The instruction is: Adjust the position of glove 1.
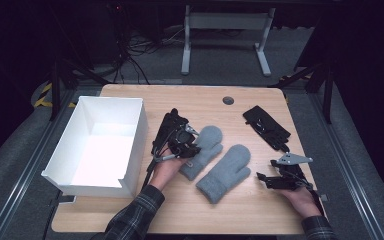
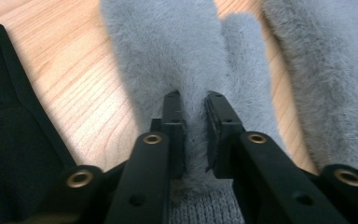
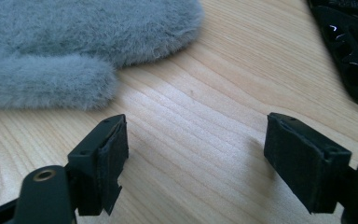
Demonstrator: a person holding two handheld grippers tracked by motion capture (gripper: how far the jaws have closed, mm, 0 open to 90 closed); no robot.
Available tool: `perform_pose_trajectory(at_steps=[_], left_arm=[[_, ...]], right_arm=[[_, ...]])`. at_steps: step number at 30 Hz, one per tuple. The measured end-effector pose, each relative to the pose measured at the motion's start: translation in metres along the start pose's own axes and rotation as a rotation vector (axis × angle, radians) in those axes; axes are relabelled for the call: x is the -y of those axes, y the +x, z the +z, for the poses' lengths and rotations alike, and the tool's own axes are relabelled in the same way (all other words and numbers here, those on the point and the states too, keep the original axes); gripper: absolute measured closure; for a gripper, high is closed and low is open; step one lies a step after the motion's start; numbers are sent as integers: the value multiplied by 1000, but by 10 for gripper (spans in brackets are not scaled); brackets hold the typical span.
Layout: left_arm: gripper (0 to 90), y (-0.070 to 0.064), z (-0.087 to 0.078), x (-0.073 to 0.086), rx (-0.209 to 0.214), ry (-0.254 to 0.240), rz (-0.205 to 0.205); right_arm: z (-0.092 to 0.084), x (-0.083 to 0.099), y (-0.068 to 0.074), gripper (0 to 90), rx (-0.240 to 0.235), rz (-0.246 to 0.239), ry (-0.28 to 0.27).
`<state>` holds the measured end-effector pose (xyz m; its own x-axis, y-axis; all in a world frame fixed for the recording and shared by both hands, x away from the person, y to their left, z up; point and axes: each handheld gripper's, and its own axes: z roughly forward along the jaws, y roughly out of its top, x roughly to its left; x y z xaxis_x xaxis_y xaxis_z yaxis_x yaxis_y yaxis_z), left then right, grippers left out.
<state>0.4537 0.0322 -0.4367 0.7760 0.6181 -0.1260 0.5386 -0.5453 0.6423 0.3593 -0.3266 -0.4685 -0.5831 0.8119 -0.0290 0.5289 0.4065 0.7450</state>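
- High view: two fluffy grey mittens sit mid-tabletop (image 1: 240, 102). The left mitten (image 1: 203, 150) lies just beside the right mitten (image 1: 228, 171), which sits a bit nearer and further right. The left tool (image 1: 192, 150) is down on the left mitten's near-left part, close to the cuff. The right tool (image 1: 265, 181) rests over bare wood near the right edge, apart from the right mitten. There's a white box (image 1: 100, 145) on the left side and a black glove (image 1: 266, 127) lying far right. Another black glove (image 1: 166, 131) sits just left of the left mitten, partly under the left tool.
- Left gripper view: the left tool (image 2: 196, 119) has its jaws pinched in tight on the left mitten (image 2: 168, 51), with a ridge of fur squeezed between the pads, so it's gripping it. The knit cuff shows right at the bottom. The right mitten (image 2: 326, 70) runs along the right side, the black glove (image 2: 14, 135) is on the left.
- Right gripper view: the right tool (image 3: 196, 149) stands wide open with just wood grain between the jaws, holding nothing. The right mitten (image 3: 74, 42) lies far left, thumb pointing this way; the other black glove (image 3: 349, 51) peeks in far right.
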Motion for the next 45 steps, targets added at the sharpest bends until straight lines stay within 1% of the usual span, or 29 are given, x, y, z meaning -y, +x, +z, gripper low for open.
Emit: perform_pose_trajectory(at_steps=[4,8,9,11,16,18,22,23,25,26,27,30,34,42,43,45], left_arm=[[836,1,-5,-1,28,-13,-10],[842,-1,-12,-3,43,-20,-2],[843,-2,-13,-4,44,-33,-5],[844,-3,-16,-5,48,-37,-9],[847,-7,-28,-13,78,-44,-21],[848,-8,-32,-15,88,-51,-25],[848,-15,-40,-20,121,-55,-32],[848,-15,-40,-20,121,-55,-32],[848,-21,-44,-23,144,-57,-32],[848,-23,-44,-24,153,-57,-31],[848,-23,-44,-24,153,-57,-31],[848,-31,-47,-27,178,-60,-29],[848,-42,-47,-30,201,-59,-20],[848,-62,-38,-34,241,-40,0],[848,-62,-38,-34,241,-40,0],[848,-67,-35,-35,247,-31,9]], right_arm=[[0,0,0,224,0,0,0],[0,0,0,224,0,0,0],[0,0,0,224,0,0,0],[0,0,0,223,0,0,0],[0,0,0,224,0,0,0],[0,0,0,224,0,0,0],[0,0,0,224,0,0,0],[0,0,0,223,0,0,0],[0,0,0,224,0,0,0],[0,0,0,224,0,0,0],[0,0,0,224,0,0,0],[0,0,0,224,0,0,0],[0,0,0,224,0,0,0],[0,0,0,224,0,1,0],[0,0,0,224,0,1,0],[0,0,0,224,0,0,0]])
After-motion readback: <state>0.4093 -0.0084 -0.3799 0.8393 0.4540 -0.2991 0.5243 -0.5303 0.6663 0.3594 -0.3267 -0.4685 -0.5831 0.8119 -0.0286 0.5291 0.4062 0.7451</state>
